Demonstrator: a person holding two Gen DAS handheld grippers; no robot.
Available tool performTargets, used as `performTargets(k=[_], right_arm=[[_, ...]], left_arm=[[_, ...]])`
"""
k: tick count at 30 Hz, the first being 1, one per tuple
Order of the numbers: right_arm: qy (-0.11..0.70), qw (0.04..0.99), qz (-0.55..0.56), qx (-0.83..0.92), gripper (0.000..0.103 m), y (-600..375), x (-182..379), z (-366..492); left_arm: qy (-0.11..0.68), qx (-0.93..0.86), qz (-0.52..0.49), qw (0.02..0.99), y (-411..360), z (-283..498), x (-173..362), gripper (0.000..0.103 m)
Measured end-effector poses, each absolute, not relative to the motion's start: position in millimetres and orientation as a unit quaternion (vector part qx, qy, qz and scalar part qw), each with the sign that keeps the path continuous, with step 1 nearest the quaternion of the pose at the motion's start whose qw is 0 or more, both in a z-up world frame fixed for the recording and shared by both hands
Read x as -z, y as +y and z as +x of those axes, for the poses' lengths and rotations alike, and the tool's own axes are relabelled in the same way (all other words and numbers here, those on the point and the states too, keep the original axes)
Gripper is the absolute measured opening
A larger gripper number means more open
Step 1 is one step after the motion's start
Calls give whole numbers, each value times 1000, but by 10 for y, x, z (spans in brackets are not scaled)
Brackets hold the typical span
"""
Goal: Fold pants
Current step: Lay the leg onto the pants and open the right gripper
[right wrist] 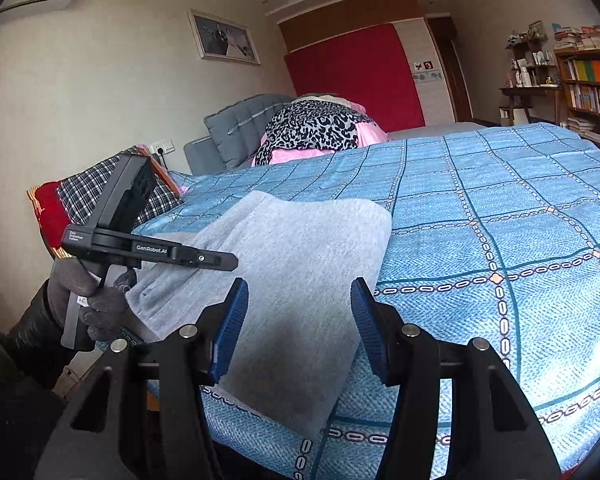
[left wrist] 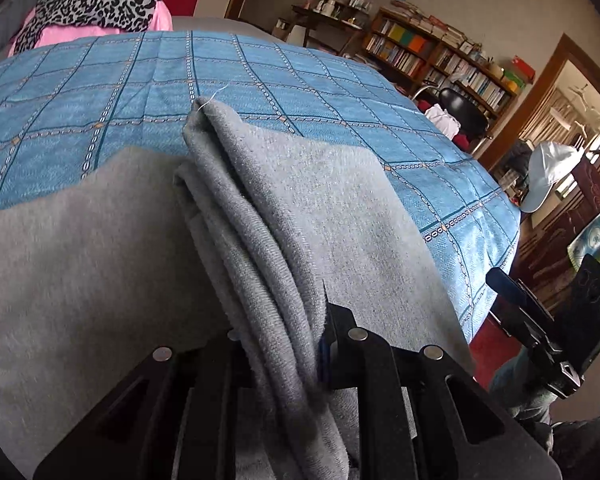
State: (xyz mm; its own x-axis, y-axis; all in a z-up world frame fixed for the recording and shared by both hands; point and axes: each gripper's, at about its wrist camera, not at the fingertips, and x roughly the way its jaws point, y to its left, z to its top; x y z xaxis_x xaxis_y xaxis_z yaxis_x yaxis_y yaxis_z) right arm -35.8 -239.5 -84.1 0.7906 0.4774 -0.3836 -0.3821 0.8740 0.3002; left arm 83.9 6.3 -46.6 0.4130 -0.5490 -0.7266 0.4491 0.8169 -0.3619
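We are folding the gray pants (right wrist: 300,264), which are lying on the blue checked bedspread (right wrist: 500,240), near the edge of the bed closest to us. Our left gripper (left wrist: 292,344) is squeezing a thick bunch of the gray cloth between its fingers. In the left wrist view the bunch is standing up in soft ridges. Our right gripper (right wrist: 300,328) is hanging wide apart over the near end of the pants and is holding nothing.

To do this step well, we think we should be keeping the left squeeze tight, so no layer slips out. We should be moving the cloth slowly and low, and lining its edge up with the edge under it. The right gripper could be pressing the flat part down, so it is not sliding along.

We are not seeing any box or basket near the pants. Far off, a bookshelf (left wrist: 420,52) is holding many books and some small things, too tiny to name.
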Motion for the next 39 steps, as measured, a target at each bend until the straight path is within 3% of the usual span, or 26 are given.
performTargets(k=[12,16,20,31,39], right_arm=[[313,921,39,-229,55,-1623,1223,1],[313,921,35,-228,55,-1610,1272,31],[315,921,34,-227,55,-1604,1246,54],[319,925,47,-201,55,-1558,941,442],[362,916,6,-172,55,-1318,1005,838]], left_arm=[[446,302,-68,840,260,701,688,20],[439,293,-62,847,288,674,669,29],[417,262,-43,869,370,610,576,45],[373,268,-49,887,471,366,357,45],[400,252,-49,880,401,436,669,45]])
